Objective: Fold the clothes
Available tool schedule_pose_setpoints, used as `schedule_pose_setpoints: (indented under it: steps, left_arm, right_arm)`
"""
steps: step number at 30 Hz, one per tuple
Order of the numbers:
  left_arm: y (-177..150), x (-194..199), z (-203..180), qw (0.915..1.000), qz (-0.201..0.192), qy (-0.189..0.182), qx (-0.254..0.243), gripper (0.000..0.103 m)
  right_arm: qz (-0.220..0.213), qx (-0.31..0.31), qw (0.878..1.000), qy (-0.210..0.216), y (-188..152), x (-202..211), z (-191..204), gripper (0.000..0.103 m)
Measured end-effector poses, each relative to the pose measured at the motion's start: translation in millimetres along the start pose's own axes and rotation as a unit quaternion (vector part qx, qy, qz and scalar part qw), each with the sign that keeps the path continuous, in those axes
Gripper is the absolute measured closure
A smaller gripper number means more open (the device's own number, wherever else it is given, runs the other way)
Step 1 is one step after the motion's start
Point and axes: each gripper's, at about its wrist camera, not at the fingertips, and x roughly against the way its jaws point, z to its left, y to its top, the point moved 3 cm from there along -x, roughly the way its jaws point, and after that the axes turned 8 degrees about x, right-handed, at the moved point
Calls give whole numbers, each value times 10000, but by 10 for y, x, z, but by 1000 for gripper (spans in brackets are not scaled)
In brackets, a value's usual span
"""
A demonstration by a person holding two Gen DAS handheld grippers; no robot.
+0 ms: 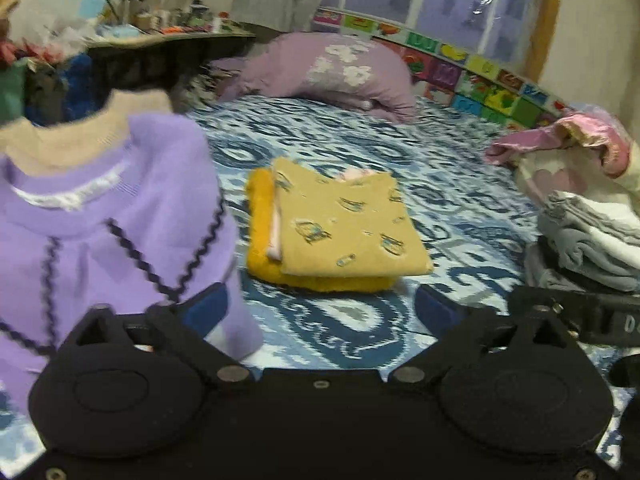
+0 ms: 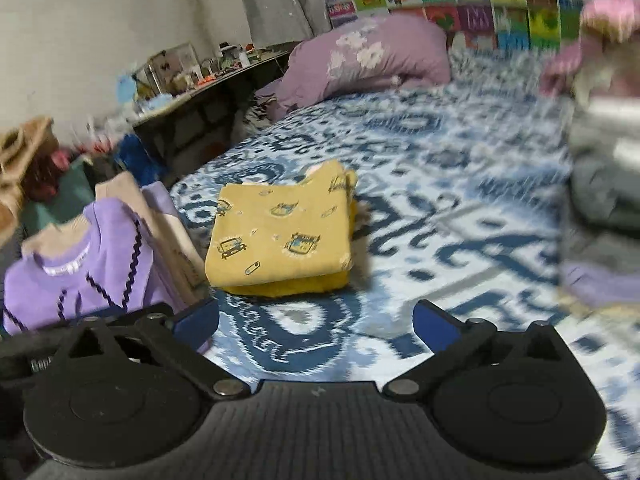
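Observation:
A folded yellow stack point(image 1: 336, 228) with a cartoon-print cloth on top lies on the blue-patterned bed point(image 1: 360, 136); it shows in the right wrist view too point(image 2: 280, 236). A folded purple sweater point(image 1: 100, 224) with a beige collar and dark zigzag trim sits at the left, also in the right wrist view point(image 2: 84, 280). My left gripper point(image 1: 320, 312) is open and empty, its left finger beside the sweater's edge. My right gripper point(image 2: 316, 324) is open and empty above the bedsheet point(image 2: 440, 184), short of the yellow stack.
A pile of unfolded grey and white clothes point(image 1: 588, 236) lies at the right, with pink fabric point(image 1: 580, 140) behind it. A purple floral pillow point(image 1: 332, 72) lies at the head of the bed. A cluttered dark table point(image 1: 160, 40) stands at the left.

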Motion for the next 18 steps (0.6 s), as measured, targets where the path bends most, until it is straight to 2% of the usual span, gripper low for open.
schedule_pose_setpoints:
  steps: [4, 12, 18]
  left_arm:
    - [8, 181, -119, 9991, 128, 196, -363, 0]
    - [63, 511, -182, 9982, -53, 423, -425, 0]
    - [106, 577, -249, 9961, -60, 649, -600, 0]
  right_arm:
    - [179, 184, 9991, -325, 83, 221, 85, 1]
    - [338, 428, 9972, -509, 91, 477, 228, 0]
    - [500, 452, 9968, -431, 81, 523, 311, 0]
